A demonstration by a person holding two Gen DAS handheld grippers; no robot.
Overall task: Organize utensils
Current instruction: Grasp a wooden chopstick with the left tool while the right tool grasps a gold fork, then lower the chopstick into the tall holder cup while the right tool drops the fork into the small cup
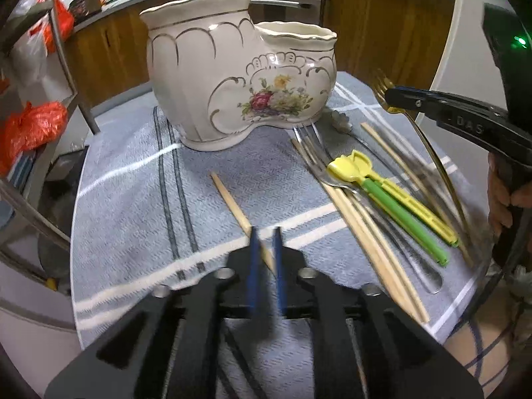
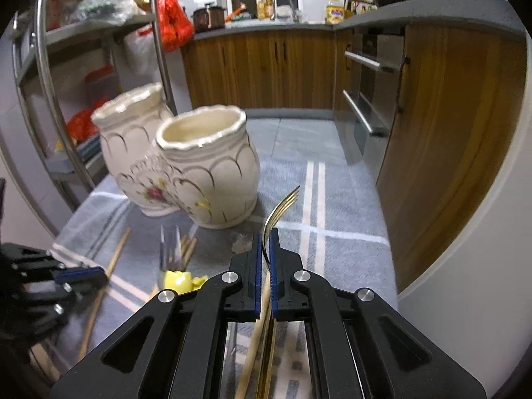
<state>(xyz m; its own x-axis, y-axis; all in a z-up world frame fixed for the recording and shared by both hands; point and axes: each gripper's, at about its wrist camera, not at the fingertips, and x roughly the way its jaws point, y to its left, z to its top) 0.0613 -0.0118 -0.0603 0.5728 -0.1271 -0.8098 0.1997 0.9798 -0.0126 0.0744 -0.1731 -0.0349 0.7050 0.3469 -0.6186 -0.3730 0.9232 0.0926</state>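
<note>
Right hand-held gripper (image 2: 265, 242): my pads are clamped on the gold fork (image 2: 282, 204), tines curving up and forward, lifted off the worktop.
Left hand-held gripper (image 1: 266, 242): my blue pads sit close together around the near end of a single chopstick (image 1: 229, 196); blur keeps me from telling whether they truly pinch it.
Holder (image 2: 206, 166): the cream ceramic holder stands ahead on the striped cloth (image 1: 133, 199), both openings up, nothing visible inside.
Doing it well: I judge the fork should be tipped handle-down over the nearer opening, then let go only once it is well inside.
Remaining pile: silver fork (image 1: 312, 153), green-and-yellow training chopsticks (image 1: 392, 196) and bamboo chopsticks (image 1: 362, 219) lie overlapping right of the holder.
In the way: the scalloped rim could catch the tines, and my left hand-held gripper works nearby.
</note>
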